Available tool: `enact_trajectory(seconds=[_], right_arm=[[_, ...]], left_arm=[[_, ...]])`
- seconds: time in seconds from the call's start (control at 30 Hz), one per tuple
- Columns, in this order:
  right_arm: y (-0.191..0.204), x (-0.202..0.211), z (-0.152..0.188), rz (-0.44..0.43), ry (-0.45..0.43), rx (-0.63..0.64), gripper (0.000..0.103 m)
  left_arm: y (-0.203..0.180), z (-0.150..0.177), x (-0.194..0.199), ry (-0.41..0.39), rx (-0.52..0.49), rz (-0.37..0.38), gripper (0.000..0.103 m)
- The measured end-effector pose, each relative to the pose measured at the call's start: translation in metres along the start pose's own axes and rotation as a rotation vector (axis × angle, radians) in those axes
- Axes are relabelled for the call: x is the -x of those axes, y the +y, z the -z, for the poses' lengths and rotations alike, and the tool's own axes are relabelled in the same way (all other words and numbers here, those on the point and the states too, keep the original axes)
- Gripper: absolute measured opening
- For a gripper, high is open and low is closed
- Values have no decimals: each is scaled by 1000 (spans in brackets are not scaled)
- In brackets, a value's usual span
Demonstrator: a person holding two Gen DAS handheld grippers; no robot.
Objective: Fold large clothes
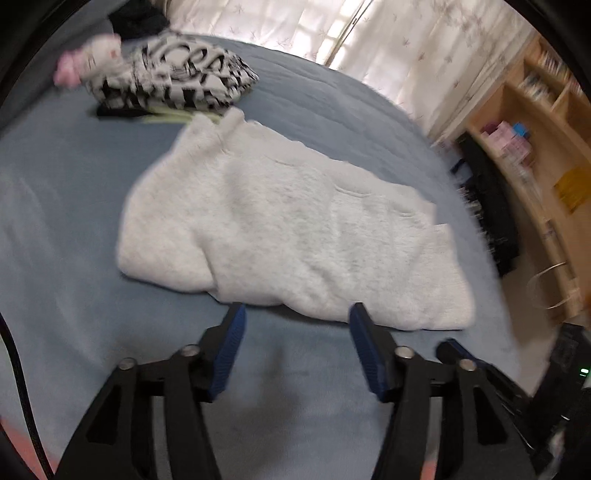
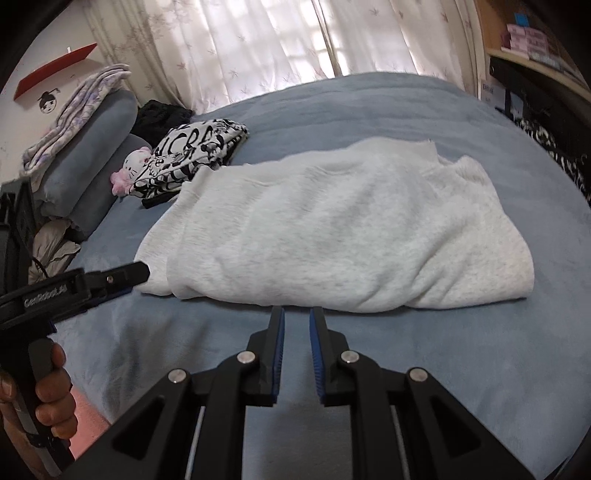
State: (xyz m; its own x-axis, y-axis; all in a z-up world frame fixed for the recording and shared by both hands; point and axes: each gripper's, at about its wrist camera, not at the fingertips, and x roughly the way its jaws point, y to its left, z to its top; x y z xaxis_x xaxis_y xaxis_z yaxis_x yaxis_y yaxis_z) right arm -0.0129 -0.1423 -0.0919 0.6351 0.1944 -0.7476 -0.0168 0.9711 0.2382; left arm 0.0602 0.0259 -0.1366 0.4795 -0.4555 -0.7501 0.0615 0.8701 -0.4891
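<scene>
folded sweatshirt [image 2: 332, 229] just beyond, seemingly clear of tongs [image 2: 296, 314]

Both cams ride the handheld grippers and look forward and down along the fingers, fisheye.

Left wrist view: sits just off the near edge of the folded pale grey fleece garment [image 1: 288, 229] on the blue-grey bed cover [image 1: 62, 206], faces across the bed toward the white patterned curtains [image 1: 280, 26], wooden shelving [image 1: 532, 122] far right. Blurred.

Right wrist view: same near side, similar downward tilt, sharp, with grey pillows [image 2: 92, 147] far left.

Shared: garment, bed cover, curtains, black-and-white printed bundle [image 2: 195, 155]. Each view catches the other gripper at its edge.
</scene>
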Motion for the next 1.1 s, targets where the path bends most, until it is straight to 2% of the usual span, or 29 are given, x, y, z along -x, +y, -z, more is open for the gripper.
enact_trajectory(seconds=[0.07, 0.1, 0.13, 0.3, 0.4, 0.57, 0.73, 0.8, 0.93, 1.03, 1.1], right_arm=[[7, -1, -2, 2, -13, 17, 14], [9, -2, -3, 5, -17, 23, 14], [11, -5, -4, 6, -23, 30, 14], [17, -19, -15, 6, -38, 55, 14], [18, -28, -23, -15, -43, 54, 14], [20, -52, -40, -26, -32, 55, 14], [24, -81, -64, -25, -42, 77, 14], [27, -91, -73, -16, -49, 90, 14], [35, -112, -89, -7, -66, 112, 14], [39, -124, -96, 0, -79, 112, 14], [39, -130, -99, 2, -74, 103, 14]], left_arm=[[17, 5, -6, 10, 71, 99, 64], [32, 9, -13, 18, 127, 175, 64], [42, 12, -20, 22, 163, 209, 64], [81, 18, -55, 19, 300, 248, 64], [105, 14, -74, -9, 416, 322, 63], [119, -10, -100, -46, 479, 372, 63], [118, -30, -116, -60, 454, 402, 63], [120, -36, -115, -89, 437, 418, 63], [107, -46, -100, -181, 344, 430, 63], [97, -52, -90, -203, 285, 418, 63], [98, -51, -84, -205, 299, 423, 55]])
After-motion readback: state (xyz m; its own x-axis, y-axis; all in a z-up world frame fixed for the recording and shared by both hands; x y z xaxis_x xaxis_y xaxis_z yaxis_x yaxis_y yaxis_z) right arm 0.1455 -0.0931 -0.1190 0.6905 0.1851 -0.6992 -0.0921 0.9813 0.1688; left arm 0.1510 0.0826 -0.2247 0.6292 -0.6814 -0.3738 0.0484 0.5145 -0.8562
